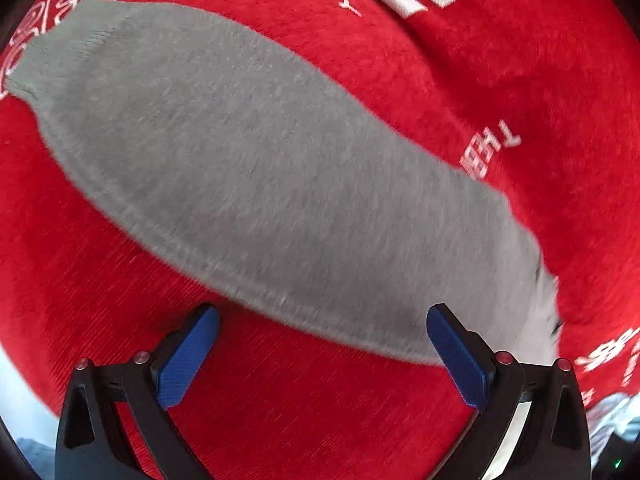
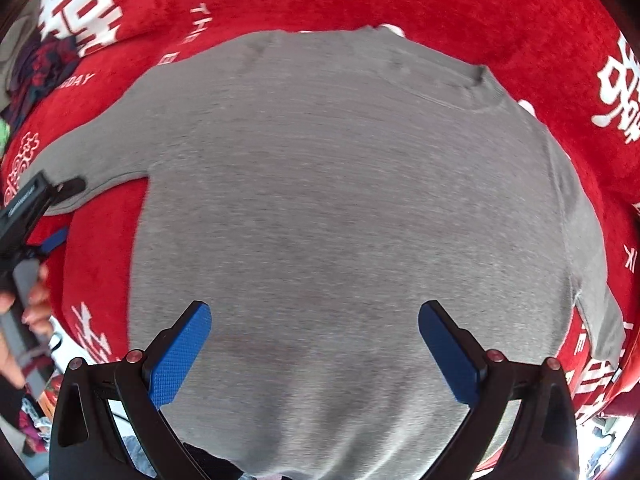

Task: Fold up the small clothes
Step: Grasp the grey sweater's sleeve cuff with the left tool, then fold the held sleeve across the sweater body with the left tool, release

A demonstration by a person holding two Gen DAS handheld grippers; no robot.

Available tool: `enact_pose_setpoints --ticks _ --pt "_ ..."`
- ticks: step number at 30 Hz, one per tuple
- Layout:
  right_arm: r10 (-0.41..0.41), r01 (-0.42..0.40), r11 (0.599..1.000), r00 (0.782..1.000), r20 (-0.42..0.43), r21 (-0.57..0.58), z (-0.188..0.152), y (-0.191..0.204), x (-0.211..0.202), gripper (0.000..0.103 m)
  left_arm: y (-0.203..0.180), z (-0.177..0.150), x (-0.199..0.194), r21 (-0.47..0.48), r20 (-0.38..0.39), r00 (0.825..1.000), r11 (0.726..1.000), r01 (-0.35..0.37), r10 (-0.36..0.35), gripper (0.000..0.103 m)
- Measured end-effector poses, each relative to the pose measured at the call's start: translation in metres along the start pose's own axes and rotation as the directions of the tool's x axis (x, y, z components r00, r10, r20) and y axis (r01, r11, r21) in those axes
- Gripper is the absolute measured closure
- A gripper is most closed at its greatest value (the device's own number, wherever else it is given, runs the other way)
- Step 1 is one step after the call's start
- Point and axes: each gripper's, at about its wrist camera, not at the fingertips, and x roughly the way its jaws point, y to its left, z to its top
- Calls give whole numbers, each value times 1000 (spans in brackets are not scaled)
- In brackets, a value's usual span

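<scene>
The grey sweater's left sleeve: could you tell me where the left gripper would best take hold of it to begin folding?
Probably at the cuff end of the sleeve, which lies flat and outstretched on the red blanket. The open left gripper could come from the sleeve's outer edge, pinching the thin hem and carrying it across the sweater's body.

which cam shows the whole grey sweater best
The right wrist view: the grey sweater lies spread flat on the red blanket, with body, neckline and both sleeves in sight. The left wrist view shows only one sleeve, blurred, running diagonally ahead of the open left gripper.
</scene>
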Motion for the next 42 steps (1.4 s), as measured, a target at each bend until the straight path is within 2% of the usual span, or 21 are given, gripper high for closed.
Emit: enact_pose_setpoints --ticks 3,5,7,8,9,10,11,13,14,16,18,21,23,25,28,31,35,38,40,41,42 --pt "20 -20 1000 1000 -1 -2 -2 7 -2 0 -3 9 -3 9 36 997 998 63 -64 0" --pt "36 -36 999 999 -2 -4 -4 12 -4 0 -5 15 -10 8 91 994 998 66 -66 2" --pt "48 -48 999 999 -3 -7 -7 14 -5 0 -6 21 -18 0 138 990 1000 26 -25 23" --pt "52 -52 999 999 -4 -7 -8 15 -5 0 -1 24 -20 -15 139 990 1000 15 -13 40" --pt "57 -57 998 998 -6 -7 -9 15 -6 0 5 27 -20 -40 138 990 999 16 -11 71" --pt "59 -59 998 998 -8 -5 -8 16 -5 0 14 30 -18 -66 128 991 997 41 -32 92" --pt "62 -62 998 998 -11 -3 -10 17 -5 0 18 32 -14 -79 113 992 995 66 -57 97" --pt "72 -72 997 997 -16 5 -13 16 -5 0 18 32 -16 -63 123 990 995 73 -65 97" --pt "75 -75 997 997 -16 6 -15 16 -5 0 13 31 -21 -25 137 990 999 45 -41 97" --pt "78 -78 997 997 -9 9 -18 13 -6 0 -12 27 -37 90 212 977 995 -36 17 97" --pt "82 -82 996 997 7 22 -22 6 -10 0 -41 20 -55 189 284 958 979 -81 24 97" --pt "101 -102 993 994 29 59 -30 -12 -17 0 -97 7 -84 347 375 927 931 -117 -23 97" --pt "105 -109 990 993 46 91 -34 -27 -22 0 -147 -10 -98 476 411 907 870 -126 -94 97" --pt "106 -114 986 992 72 125 -38 -45 -29 0 -192 -31 -102 594 397 901 797 -108 -174 97" --pt "98 -120 974 988 120 191 -45 -77 -39 0 -259 -75 -89 742 301 913 669 -44 -274 97" --pt "77 -119 953 985 156 280 -55 -114 -46 0 -315 -129 -50 831 164 945 557 21 -281 97" --pt "72 -123 920 986 149 371 -73 -166 -40 0 -344 -190 11 899 62 987 438 10 -150 97" --pt "62 -109 909 990 128 403 -86 -191 -30 0 -343 -219 41 924 59 997 381 -36 -49 97" --pt "56 -99 902 992 113 420 -93 -205 -25 0 -338 -232 45 934 99 995 345 -90 -7 73" --pt "51 -92 899 993 106 428 -95 -209 -23 0 -335 -233 40 934 126 992 339 -117 -6 43" --pt "49 -88 896 994 102 434 -96 -213 -22 0 -330 -235 29 930 155 988 342 -137 -27 25"
